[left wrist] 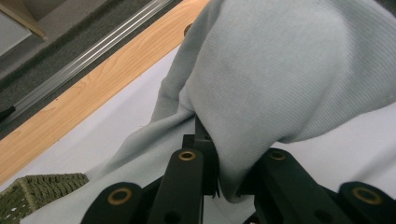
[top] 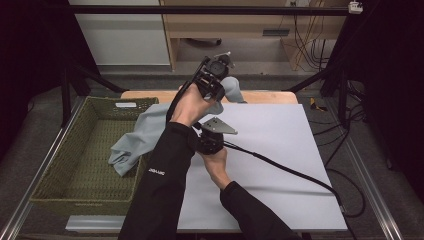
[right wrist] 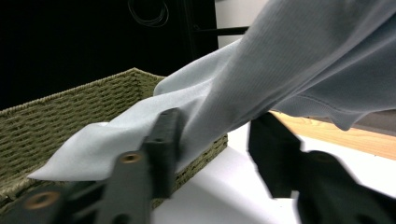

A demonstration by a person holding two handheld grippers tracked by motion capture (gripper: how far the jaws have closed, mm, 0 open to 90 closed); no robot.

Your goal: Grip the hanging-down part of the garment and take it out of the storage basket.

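Fingers (left wrist: 184,182) of the left gripper (left wrist: 219,158) are clenched on a fold of the pale grey-blue ribbed cloth (top: 145,132). The fingers (right wrist: 163,140) of the right gripper (right wrist: 215,133) stand released, one on each side of a lower stretch of the same cloth. One finger lies against the fabric and the other is apart from it, so I judge no grip there yet.

Largest in the scene is the white-covered counter (top: 280,150), with a wooden edge (left wrist: 84,93) along its far side. At its left sits the rectangular olive-green woven basket (top: 80,205). The cloth runs from inside the basket, over its right rim, and up to the raised left gripper near the far middle of the counter. It is held high, probably so that the fabric hangs out in a long band and its length comes clear of the basket. The right gripper sits lower and nearer, between the basket and the left one, likely placed to take a second hold and spread or draw out the piece.

From the high view come the whole layout, the left hand (top: 192,105) above the right hand (top: 217,167), and the cloth's tail lying in the basket. Fingertip contact is too small to read there. That shows in the left gripper view, where the pinch sits right at the fold with fabric bulging over it. The right gripper view gives the gap around the cloth, with the basket wall just behind.
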